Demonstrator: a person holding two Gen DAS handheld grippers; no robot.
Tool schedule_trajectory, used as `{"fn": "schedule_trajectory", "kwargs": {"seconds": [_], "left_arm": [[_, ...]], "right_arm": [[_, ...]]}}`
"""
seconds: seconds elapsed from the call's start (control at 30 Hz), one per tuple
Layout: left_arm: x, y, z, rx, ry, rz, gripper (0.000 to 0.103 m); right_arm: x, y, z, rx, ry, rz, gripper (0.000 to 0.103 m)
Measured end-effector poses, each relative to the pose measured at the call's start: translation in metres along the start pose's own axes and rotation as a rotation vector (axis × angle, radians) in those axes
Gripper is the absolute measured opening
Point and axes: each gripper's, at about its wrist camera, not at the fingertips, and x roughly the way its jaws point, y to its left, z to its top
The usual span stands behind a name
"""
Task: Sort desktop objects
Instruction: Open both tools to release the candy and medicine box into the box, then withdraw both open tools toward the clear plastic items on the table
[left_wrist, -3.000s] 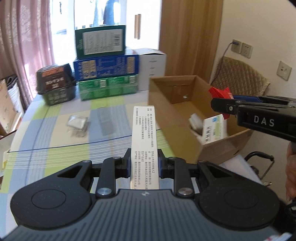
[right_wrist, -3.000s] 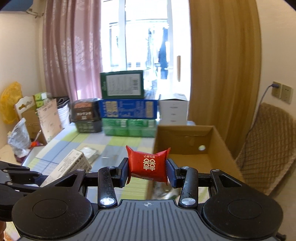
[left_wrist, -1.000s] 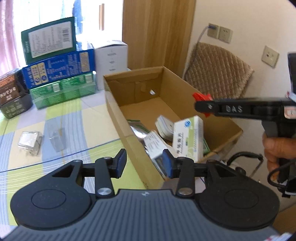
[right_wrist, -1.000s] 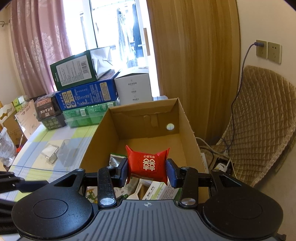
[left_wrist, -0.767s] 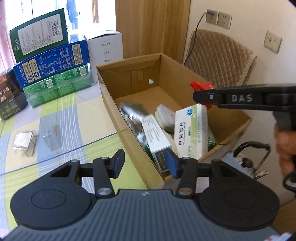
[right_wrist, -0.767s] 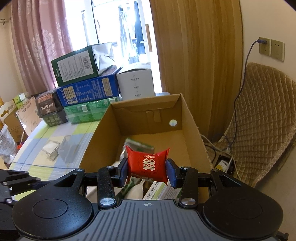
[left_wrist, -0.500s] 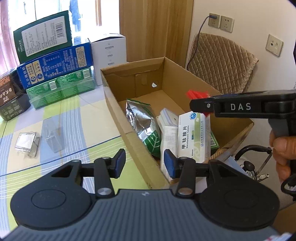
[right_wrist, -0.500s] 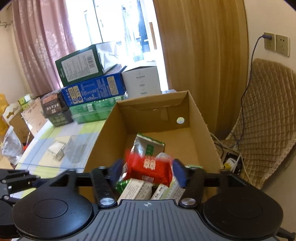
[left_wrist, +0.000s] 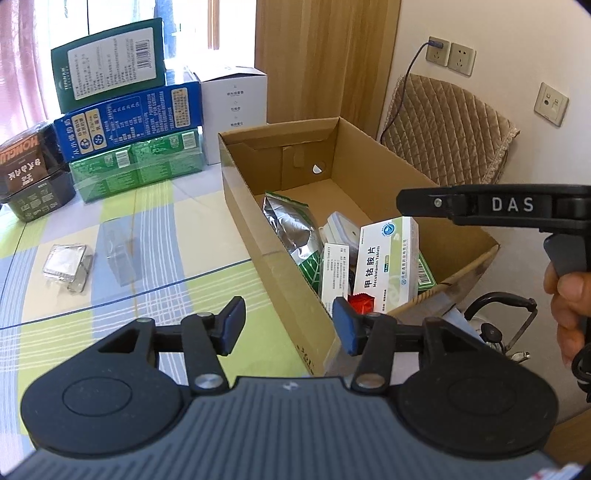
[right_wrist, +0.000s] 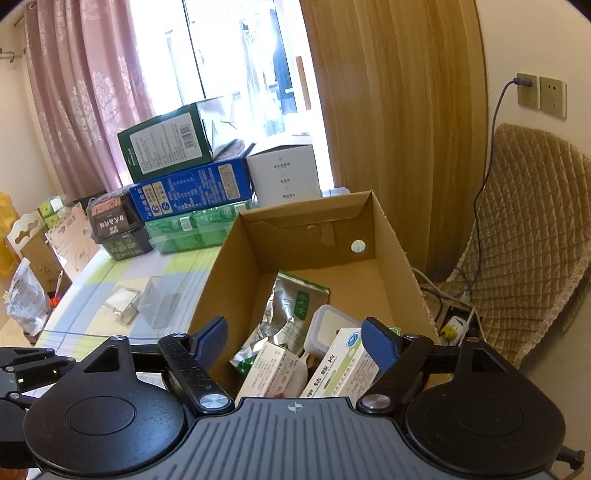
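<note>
The red candy packet (left_wrist: 361, 303) lies in the cardboard box (left_wrist: 280, 280), at its near end beside the white medicine carton (left_wrist: 386, 260). Above it, the right gripper (right_wrist: 294, 341) has just been opening, jaws wide and empty. The left gripper (left_wrist: 289, 325), also just opening, holds nothing above the box's near edge.

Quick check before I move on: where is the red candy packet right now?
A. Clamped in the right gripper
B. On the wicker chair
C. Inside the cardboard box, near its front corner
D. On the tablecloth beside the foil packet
C. The red candy packet lies inside the cardboard box by the medicine cartons, and the right gripper, whose jaws have just been opening, has nothing between them.
</note>
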Motion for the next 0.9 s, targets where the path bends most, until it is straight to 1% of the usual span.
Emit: {"fn": "schedule_trajectory", "kwargs": {"seconds": [0.13, 0.2, 0.33, 0.43, 0.5, 0.57, 0.63, 0.67, 0.8, 0.9], "left_arm": [[-0.014, 0.002, -0.003, -0.006, -0.008, 0.006, 0.048], [-0.022, 0.003, -0.005, -0.009, -0.015, 0.011, 0.052], [-0.037, 0.006, -0.011, -0.013, -0.024, 0.022, 0.056], [-0.047, 0.009, -0.017, -0.022, -0.03, 0.033, 0.062], [-0.054, 0.013, -0.021, -0.03, -0.031, 0.042, 0.068], [-0.059, 0.017, -0.025, -0.038, -0.029, 0.047, 0.07], [-0.065, 0.024, -0.029, -0.044, -0.025, 0.058, 0.076], [-0.068, 0.027, -0.032, -0.045, -0.026, 0.066, 0.08], [-0.08, 0.05, -0.043, -0.065, -0.027, 0.108, 0.088], [-0.088, 0.072, -0.051, -0.079, -0.029, 0.161, 0.094]], "right_arm": [[-0.013, 0.008, -0.001, -0.001, -0.009, 0.004, 0.082], [-0.019, 0.013, -0.002, -0.008, -0.014, 0.004, 0.086], [-0.028, 0.026, -0.004, -0.024, -0.019, 0.012, 0.09], [-0.033, 0.036, -0.006, -0.034, -0.018, 0.024, 0.092], [-0.036, 0.044, -0.008, -0.043, -0.018, 0.033, 0.094], [-0.039, 0.052, -0.01, -0.053, -0.018, 0.046, 0.097], [-0.04, 0.061, -0.011, -0.063, -0.018, 0.059, 0.1], [-0.041, 0.066, -0.012, -0.068, -0.018, 0.066, 0.101], [-0.039, 0.085, -0.015, -0.082, -0.008, 0.1, 0.101], [-0.036, 0.105, -0.018, -0.097, -0.013, 0.132, 0.101]]}}
